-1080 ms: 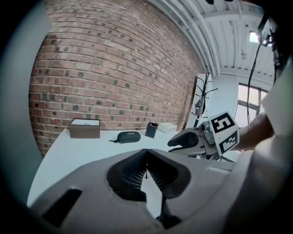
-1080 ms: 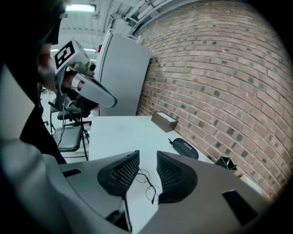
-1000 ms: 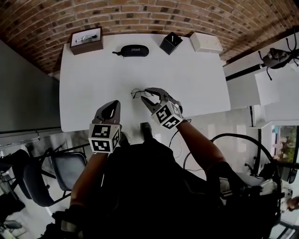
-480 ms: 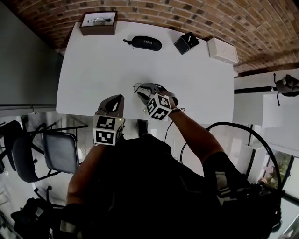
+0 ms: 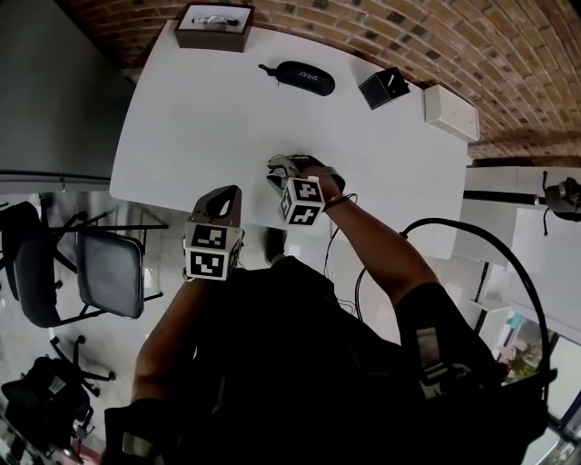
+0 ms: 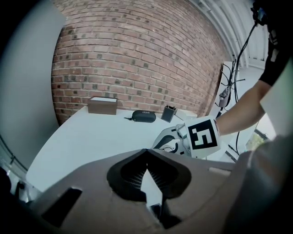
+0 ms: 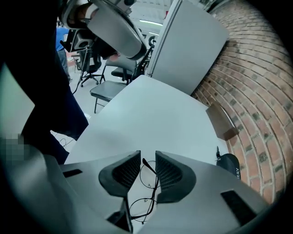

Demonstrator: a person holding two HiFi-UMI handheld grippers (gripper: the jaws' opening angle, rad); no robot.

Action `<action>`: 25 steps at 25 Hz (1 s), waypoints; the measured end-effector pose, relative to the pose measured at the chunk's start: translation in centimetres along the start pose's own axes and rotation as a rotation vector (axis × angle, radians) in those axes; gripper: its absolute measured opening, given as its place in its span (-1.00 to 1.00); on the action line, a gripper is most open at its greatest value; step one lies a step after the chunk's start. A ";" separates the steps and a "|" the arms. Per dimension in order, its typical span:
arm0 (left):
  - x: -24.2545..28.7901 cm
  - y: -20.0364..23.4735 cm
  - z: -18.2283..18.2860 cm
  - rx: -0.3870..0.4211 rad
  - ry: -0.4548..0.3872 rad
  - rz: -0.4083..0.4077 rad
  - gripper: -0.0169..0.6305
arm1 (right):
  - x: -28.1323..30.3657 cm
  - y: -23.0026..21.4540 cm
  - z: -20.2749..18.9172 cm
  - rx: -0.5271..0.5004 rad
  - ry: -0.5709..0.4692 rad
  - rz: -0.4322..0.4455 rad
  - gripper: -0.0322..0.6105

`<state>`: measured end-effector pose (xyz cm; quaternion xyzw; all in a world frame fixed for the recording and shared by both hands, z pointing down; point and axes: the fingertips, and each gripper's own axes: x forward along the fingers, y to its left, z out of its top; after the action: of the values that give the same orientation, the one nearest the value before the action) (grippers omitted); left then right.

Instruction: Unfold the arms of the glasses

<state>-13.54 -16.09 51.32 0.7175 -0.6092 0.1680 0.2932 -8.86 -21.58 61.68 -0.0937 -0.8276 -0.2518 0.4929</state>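
Note:
Thin wire-framed glasses [image 7: 149,167] sit between the jaws of my right gripper [image 7: 147,154], low over the white table [image 5: 200,127] near its front edge. One lens rim spans the gap from pad to pad and a temple arm lies against the right pad, so the gripper is shut on the glasses. In the head view that gripper [image 5: 280,166] points steeply down at the table. My left gripper [image 5: 225,194] hovers off the table's front edge, to the left, with its jaws shut on nothing [image 6: 146,151]. It looks toward the right gripper [image 6: 165,139].
Along the table's far edge stand a brown box [image 5: 214,27], a black glasses case [image 5: 304,78], a small black box [image 5: 384,87] and a white box [image 5: 451,112]. A chair [image 5: 109,272] stands to the left, below the table's edge. A brick wall lies behind.
Both grippers have sunk toward the table. The right one has rolled and tipped more steeply downward, with the glasses still at its tips. The left jaws stay shut.

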 end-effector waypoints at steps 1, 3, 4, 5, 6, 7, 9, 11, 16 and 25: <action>0.0 0.0 -0.4 -0.006 0.005 0.004 -0.92 | 0.2 0.1 0.0 -0.022 0.005 0.005 -0.60; -0.1 0.0 -1.0 -0.017 0.013 0.013 -0.92 | 0.7 0.3 -0.2 -0.067 0.020 0.016 -0.60; -0.1 0.0 -1.2 -0.023 0.015 0.015 -0.92 | 0.9 0.5 -0.2 -0.092 0.027 0.027 -0.60; -0.1 -0.1 -1.4 -0.028 0.016 0.017 -0.92 | 1.1 0.7 -0.3 -0.117 0.032 0.039 -0.61; -0.1 -0.1 -1.6 -0.031 0.017 0.018 -0.92 | 1.3 0.8 -0.3 -0.140 0.035 0.049 -0.61; -0.1 -0.2 -1.7 -0.034 0.018 0.019 -0.92 | 1.4 0.8 -0.3 -0.159 0.036 0.053 -0.61; -0.2 -0.3 -2.0 -0.035 0.021 0.022 -0.92 | 1.7 0.8 -0.2 -0.193 0.037 0.050 -0.63; -0.3 -0.3 -2.4 -0.036 0.026 0.026 -0.92 | 1.9 0.9 -0.2 -0.228 0.036 0.051 -0.66; -0.3 -0.4 -2.8 -0.044 0.029 0.030 -0.92 | 2.2 0.7 -0.6 -0.243 0.041 0.058 -0.73; -0.4 -0.8 -3.2 -0.043 0.036 0.026 -0.92 | 1.4 0.2 -0.2 -0.197 -0.021 -0.006 -0.80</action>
<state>-12.50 -13.69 53.33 0.7000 -0.6165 0.1714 0.3171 -9.28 -21.67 63.01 -0.1422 -0.8041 -0.3325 0.4718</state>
